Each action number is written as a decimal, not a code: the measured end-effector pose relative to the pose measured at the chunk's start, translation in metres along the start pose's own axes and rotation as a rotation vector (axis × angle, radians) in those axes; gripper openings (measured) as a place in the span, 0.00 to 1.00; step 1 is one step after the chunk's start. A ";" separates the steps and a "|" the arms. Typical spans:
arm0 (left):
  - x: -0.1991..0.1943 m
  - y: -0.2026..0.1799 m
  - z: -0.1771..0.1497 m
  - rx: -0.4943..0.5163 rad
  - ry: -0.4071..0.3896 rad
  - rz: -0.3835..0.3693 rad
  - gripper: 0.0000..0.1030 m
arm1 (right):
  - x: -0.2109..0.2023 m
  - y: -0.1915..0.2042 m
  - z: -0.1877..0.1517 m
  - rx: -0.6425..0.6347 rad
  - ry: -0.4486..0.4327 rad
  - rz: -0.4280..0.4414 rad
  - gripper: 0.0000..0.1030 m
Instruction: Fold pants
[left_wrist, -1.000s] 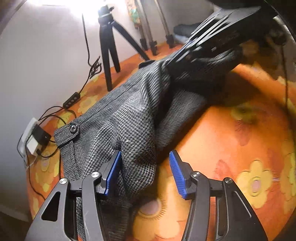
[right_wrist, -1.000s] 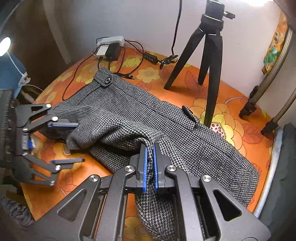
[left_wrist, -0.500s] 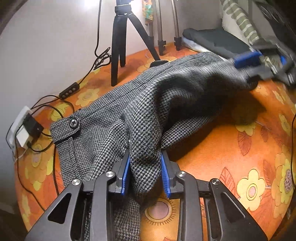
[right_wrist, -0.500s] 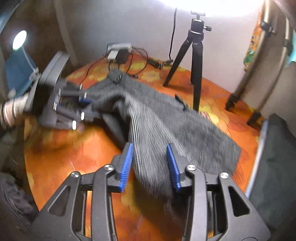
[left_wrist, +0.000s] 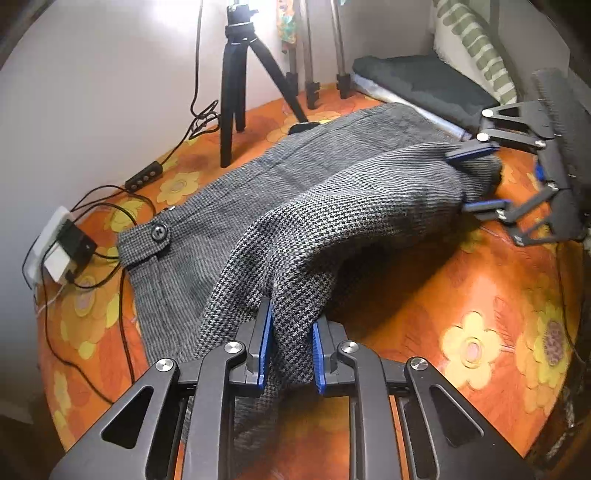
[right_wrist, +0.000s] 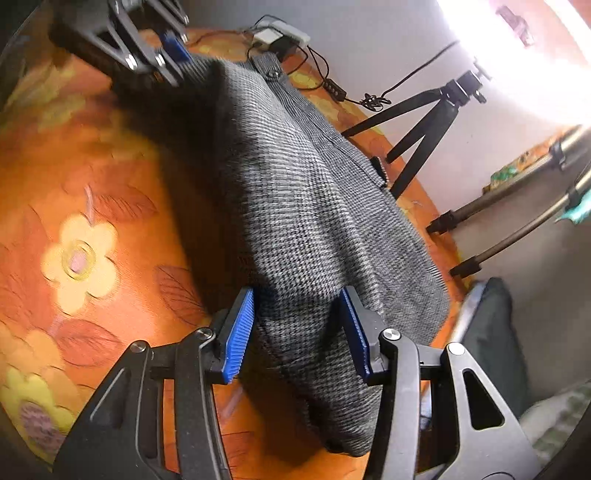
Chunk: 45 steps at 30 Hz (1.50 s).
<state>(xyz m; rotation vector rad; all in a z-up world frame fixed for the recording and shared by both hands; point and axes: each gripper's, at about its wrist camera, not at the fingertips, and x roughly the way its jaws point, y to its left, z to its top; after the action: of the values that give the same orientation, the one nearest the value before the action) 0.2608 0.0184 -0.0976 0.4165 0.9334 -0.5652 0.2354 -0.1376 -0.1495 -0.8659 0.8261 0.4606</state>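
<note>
Grey houndstooth pants (left_wrist: 258, 206) lie on the orange flowered table (left_wrist: 480, 314), waistband button at the left, one part folded over and raised into a ridge. My left gripper (left_wrist: 290, 347) is shut on a bunch of that fabric at the near end. My right gripper (right_wrist: 295, 328) is open, its blue pads either side of the fabric ridge (right_wrist: 306, 236). In the left wrist view the right gripper (left_wrist: 480, 177) sits at the far end of the ridge, pads apart. The left gripper (right_wrist: 166, 48) shows at the top of the right wrist view.
A black tripod (left_wrist: 236, 85) stands behind the pants by the wall. Cables and a white power adapter (left_wrist: 59, 243) lie at the table's left edge. Stand legs (right_wrist: 517, 221) and dark bedding (left_wrist: 424, 85) are beyond the table's far side.
My left gripper closed on the fabric. My right gripper opened, letting go of the cloth, and moved away along the pants, stretching the fold out lengthwise.
</note>
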 end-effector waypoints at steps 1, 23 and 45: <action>-0.003 -0.003 -0.001 0.004 0.001 -0.006 0.16 | 0.001 -0.001 0.000 0.003 0.009 0.000 0.33; -0.066 -0.002 -0.078 -0.255 -0.003 -0.047 0.24 | -0.087 -0.037 -0.040 0.240 -0.053 0.227 0.37; -0.036 0.052 -0.129 -0.685 -0.098 0.045 0.35 | 0.008 0.055 0.059 0.360 -0.006 0.373 0.37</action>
<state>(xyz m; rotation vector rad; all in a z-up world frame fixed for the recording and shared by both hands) 0.1953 0.1416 -0.1310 -0.2051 0.9588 -0.1964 0.2306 -0.0575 -0.1601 -0.3763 1.0325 0.6156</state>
